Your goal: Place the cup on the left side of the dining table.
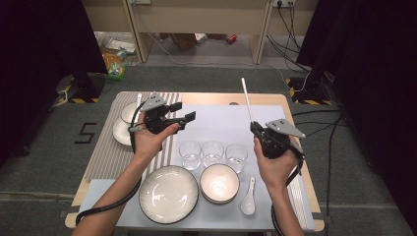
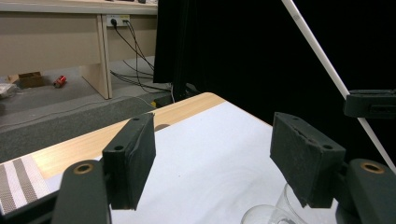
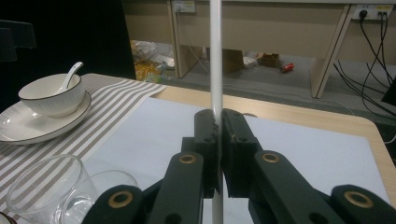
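Chopstick point(image 3: 215, 56) stands upright, clamped between the jaws of your right gripper point(image 3: 218, 122), above the worktop point(image 1: 221, 98) just right of the three glasses point(image 1: 213, 153). Your left gripper point(image 1: 187, 117) hovers left of those glasses, jaws apart and empty.

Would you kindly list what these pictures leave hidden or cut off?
- White rod: top end cut by the right gripper view's upper edge; lower part hidden behind the right gripper.
- Glass: cut by the left gripper view's bottom edge.
- Far bowl: partly hidden by the left gripper in the high view.
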Action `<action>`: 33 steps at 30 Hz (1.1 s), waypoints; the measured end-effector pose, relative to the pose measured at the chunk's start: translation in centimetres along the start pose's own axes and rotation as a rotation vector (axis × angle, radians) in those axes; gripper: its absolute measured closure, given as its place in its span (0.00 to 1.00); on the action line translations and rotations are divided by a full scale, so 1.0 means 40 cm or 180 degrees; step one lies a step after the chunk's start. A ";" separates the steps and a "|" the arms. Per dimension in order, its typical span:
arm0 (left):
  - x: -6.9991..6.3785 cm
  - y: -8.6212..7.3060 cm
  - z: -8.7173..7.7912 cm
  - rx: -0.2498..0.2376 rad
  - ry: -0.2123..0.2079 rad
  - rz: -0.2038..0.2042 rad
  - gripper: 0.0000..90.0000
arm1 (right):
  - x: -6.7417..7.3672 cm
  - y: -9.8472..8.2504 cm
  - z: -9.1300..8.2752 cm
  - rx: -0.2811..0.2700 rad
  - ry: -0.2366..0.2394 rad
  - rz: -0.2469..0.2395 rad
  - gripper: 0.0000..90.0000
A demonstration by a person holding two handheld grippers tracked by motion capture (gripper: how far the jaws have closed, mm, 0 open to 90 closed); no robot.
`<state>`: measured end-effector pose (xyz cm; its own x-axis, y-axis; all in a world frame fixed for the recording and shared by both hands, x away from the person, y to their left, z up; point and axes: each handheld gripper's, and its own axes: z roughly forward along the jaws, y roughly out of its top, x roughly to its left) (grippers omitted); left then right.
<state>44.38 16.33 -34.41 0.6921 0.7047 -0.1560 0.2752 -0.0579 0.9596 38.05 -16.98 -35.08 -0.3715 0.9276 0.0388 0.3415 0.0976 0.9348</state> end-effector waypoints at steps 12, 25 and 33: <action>0.001 0.007 0.004 -0.0004 -0.0013 -0.0019 0.34 | 0.015 0.000 0.012 0.0010 0.0038 0.0004 0.95; -0.001 0.012 0.010 -0.0012 -0.0041 -0.0029 0.34 | 0.032 0.009 0.021 -0.0015 0.0080 -0.0072 0.95; -0.012 0.023 0.016 -0.0021 -0.0064 0.0002 0.34 | 0.043 0.011 0.027 -0.0032 0.0107 -0.0089 0.95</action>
<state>44.74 15.50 -33.61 0.7056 0.6903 -0.1600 0.2705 -0.0537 0.9612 38.49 -14.97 -34.98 -0.4096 0.9120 0.0242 0.3220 0.1197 0.9392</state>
